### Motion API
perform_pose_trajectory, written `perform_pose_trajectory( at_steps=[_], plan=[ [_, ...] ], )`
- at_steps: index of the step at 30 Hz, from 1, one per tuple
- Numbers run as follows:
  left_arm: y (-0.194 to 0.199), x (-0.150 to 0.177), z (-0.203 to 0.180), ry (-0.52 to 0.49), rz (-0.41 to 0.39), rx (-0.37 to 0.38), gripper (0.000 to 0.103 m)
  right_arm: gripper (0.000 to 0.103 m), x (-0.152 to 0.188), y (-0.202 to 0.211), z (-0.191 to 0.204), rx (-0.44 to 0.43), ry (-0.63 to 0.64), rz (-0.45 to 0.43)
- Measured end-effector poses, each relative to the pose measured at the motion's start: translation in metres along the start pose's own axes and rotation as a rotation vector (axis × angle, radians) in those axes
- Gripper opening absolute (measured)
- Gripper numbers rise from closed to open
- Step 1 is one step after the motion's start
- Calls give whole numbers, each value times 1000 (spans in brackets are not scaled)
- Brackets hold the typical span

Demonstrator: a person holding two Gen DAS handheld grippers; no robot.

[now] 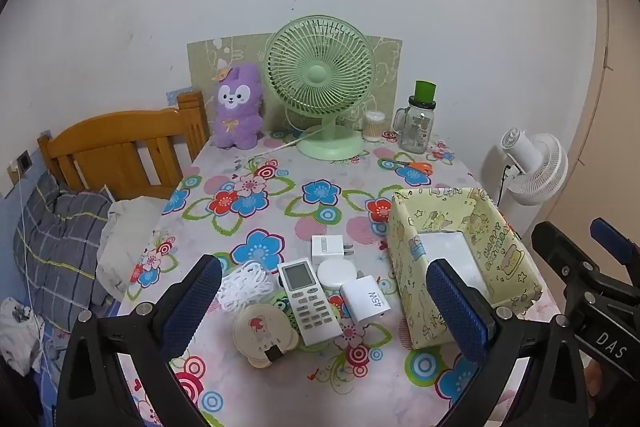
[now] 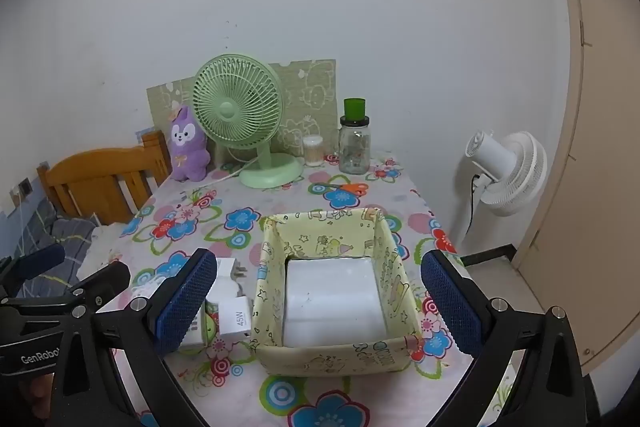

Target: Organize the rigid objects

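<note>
Both tools sit closest to the lens: the left tool (image 1: 324, 307) and the right tool (image 2: 320, 303) hang over the desk (image 1: 248, 383) with jaws spread wide, nothing between the pads. Using the yellow box (image 2: 332, 355) as the landmark: it's empty apart from its white bottom, and all the loose stuff is piled just left of it. The 45W charger (image 1: 366, 301) is nearest the box, then the remote (image 1: 308, 301), a round white puck (image 1: 338, 273), a small white plug (image 1: 328, 247), a beige round mirror-ish thing (image 1: 262, 335) and a tangled white cable (image 1: 242, 287). Further back past the box, orange scissors (image 1: 414, 167), then the green fan (image 1: 320, 87).

What worries me: everything's touching or overlapping, so grabbing the remote probably drags the puck or charger. Also the box walls look floppy, so a careless drop could fold one in.
</note>
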State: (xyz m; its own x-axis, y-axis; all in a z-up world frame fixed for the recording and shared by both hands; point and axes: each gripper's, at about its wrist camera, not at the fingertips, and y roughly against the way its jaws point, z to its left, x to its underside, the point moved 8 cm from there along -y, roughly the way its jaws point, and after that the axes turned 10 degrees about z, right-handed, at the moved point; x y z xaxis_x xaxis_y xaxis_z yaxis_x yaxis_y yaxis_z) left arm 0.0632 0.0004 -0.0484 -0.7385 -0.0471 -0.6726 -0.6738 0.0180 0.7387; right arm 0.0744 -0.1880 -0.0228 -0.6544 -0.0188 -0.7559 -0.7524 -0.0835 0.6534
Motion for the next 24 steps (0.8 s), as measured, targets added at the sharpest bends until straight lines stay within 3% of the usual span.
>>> perform_pose_trajectory(
  at_steps=[24],
  plan=[
    [1,5,-6,-13,-22,0,103,103,-2,0,0,10,-14,8]
  ],
)
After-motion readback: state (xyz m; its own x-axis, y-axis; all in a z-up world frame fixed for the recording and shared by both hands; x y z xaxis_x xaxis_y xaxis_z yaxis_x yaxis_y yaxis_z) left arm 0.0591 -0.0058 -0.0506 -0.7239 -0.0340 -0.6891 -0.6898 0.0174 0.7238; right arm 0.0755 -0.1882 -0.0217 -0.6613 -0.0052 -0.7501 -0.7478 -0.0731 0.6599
